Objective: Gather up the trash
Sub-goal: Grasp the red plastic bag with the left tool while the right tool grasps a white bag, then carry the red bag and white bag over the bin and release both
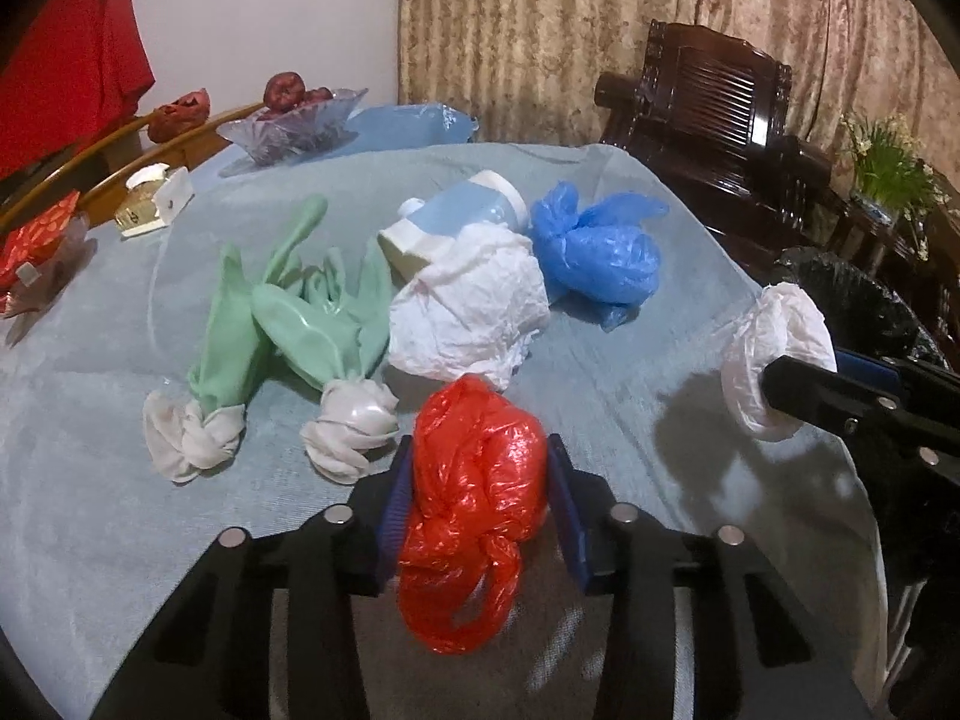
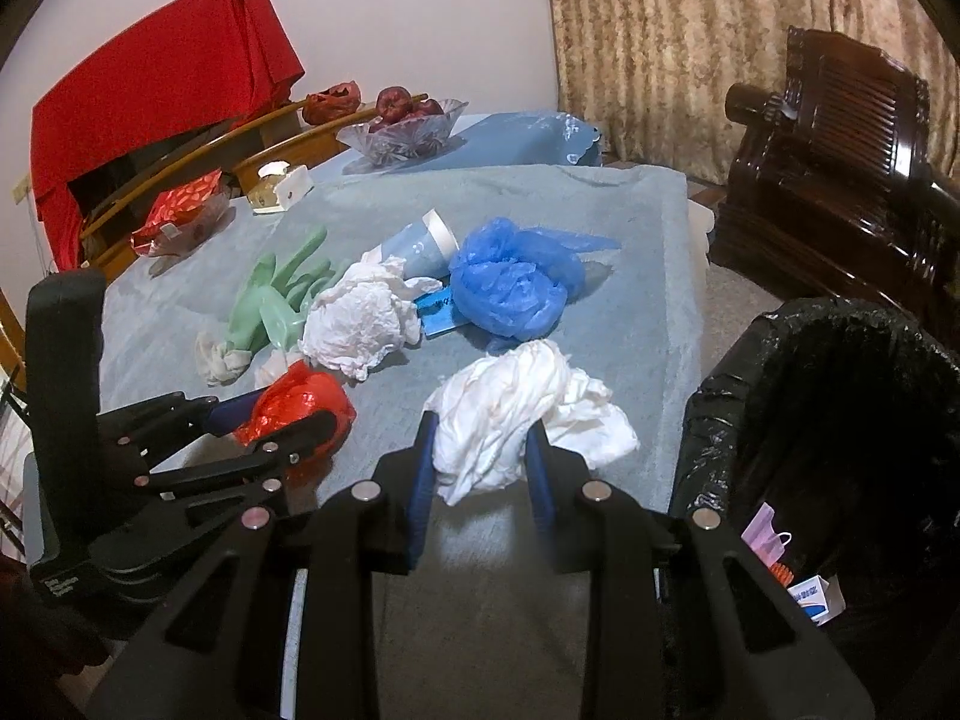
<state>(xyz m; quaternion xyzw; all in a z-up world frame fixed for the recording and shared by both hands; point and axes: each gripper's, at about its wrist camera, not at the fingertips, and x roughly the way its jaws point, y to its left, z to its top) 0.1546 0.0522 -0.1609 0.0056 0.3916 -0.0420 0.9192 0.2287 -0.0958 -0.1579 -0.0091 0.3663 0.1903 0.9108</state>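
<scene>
- While nothing printed here can be read, the blue-covered table (image 2: pixel 600 276) spans the scene, a black-lined bin (image 2: pixel 840 372) at its right edge.
- Left gripper (image 1: pixel 480 480) is clenched on a knotted red bag (image 1: pixel 474 498), near edge.
- Right gripper (image 2: pixel 480 450) grasps a crumpled white tissue (image 2: pixel 516 408), just left of the bin.
- Smallest, a blue-and-white carton (image 2: pixel 813 594) in the bin bears illegible print.

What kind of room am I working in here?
Likely a home living or dining room: heavy patterned curtains, a carved dark wooden armchair, and a glass fruit bowl on the cloth-covered table.
</scene>
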